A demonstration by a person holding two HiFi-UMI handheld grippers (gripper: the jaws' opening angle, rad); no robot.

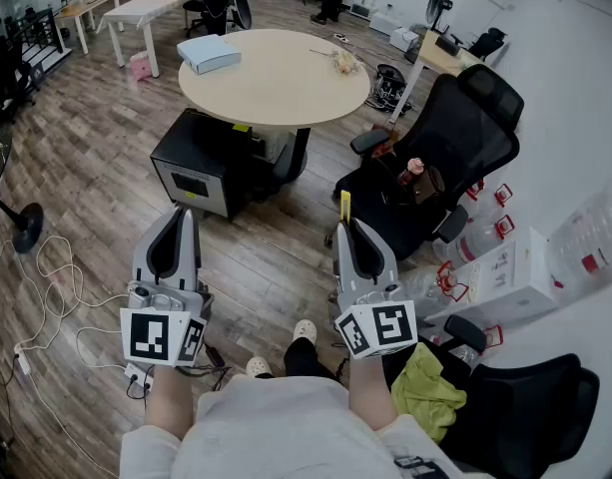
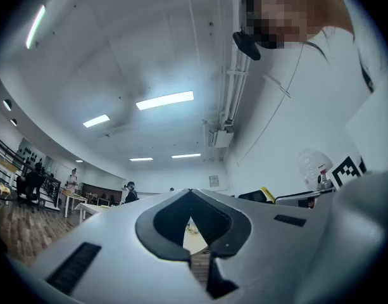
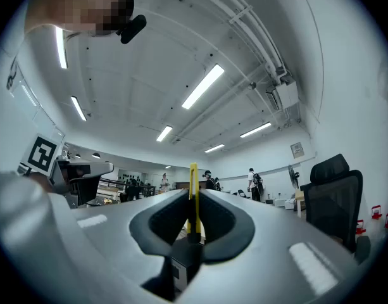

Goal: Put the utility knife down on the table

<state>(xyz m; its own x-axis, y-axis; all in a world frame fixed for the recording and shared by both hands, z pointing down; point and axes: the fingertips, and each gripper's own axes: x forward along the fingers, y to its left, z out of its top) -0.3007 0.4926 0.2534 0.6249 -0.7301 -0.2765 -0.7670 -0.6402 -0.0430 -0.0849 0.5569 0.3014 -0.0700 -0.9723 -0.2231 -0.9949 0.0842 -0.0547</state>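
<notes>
My right gripper [image 1: 347, 224] is shut on a yellow and black utility knife [image 1: 345, 206], whose yellow end sticks out past the jaw tips. In the right gripper view the utility knife [image 3: 192, 198] stands upright between the closed jaws, yellow strip above a black body. My left gripper [image 1: 182, 214] is shut with nothing between its jaws; only a thin slit shows between them at the left gripper [image 2: 192, 230]. Both grippers are held low over the wooden floor, well short of the round beige table [image 1: 286, 83].
On the round table lie a light blue box [image 1: 208, 53] and a small crumpled item [image 1: 344, 62]. A black cabinet [image 1: 204, 163] stands under its near edge. A black office chair [image 1: 440, 163] with bottles sits right. Water jugs [image 1: 585, 242] and cables [image 1: 56, 307] flank me.
</notes>
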